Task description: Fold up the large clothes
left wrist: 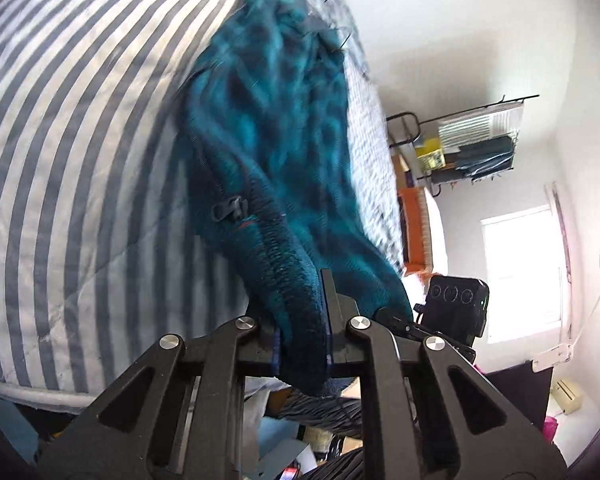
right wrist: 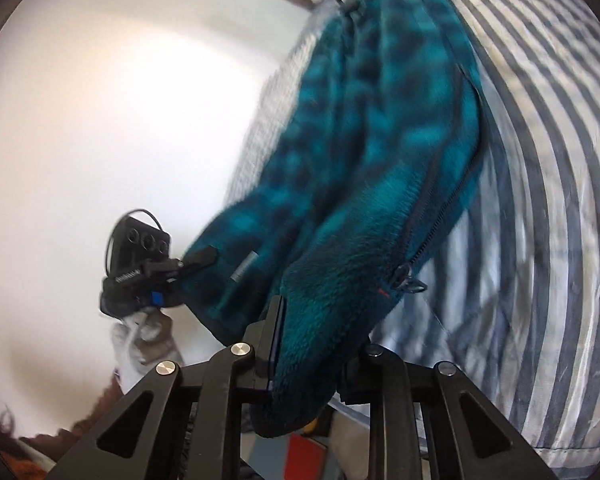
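Two grippers pinch one teal fleece over the striped bed

Both jaws are nearly closed on fabric. The left gripper [left wrist: 302, 336] has a thick fold of the teal fleece jacket [left wrist: 276, 128] squeezed between its pads, the roll of cloth spilling down past the fingers toward the camera. The right gripper [right wrist: 312, 344] is clamped the same way on another bunched edge of the same jacket [right wrist: 372, 128], with the pile bulging out below its jaws.

From the grippers the fleece runs away up the frame, lifted at the near end and lying along the bed's blue-and-white striped duvet [left wrist: 80, 152] farther off — near the bed's edge. A dark zipper [right wrist: 432, 204] runs down the garment, ending in a pull tab [right wrist: 406, 278] close to the right grip; the same tab [left wrist: 230, 208] shows beside the left one.

Each camera catches the opposite gripper at the jacket's far corner [left wrist: 456, 300] [right wrist: 140, 268]. A window [left wrist: 520, 272] and a wire shelf [left wrist: 472, 140] stand beyond the bed.
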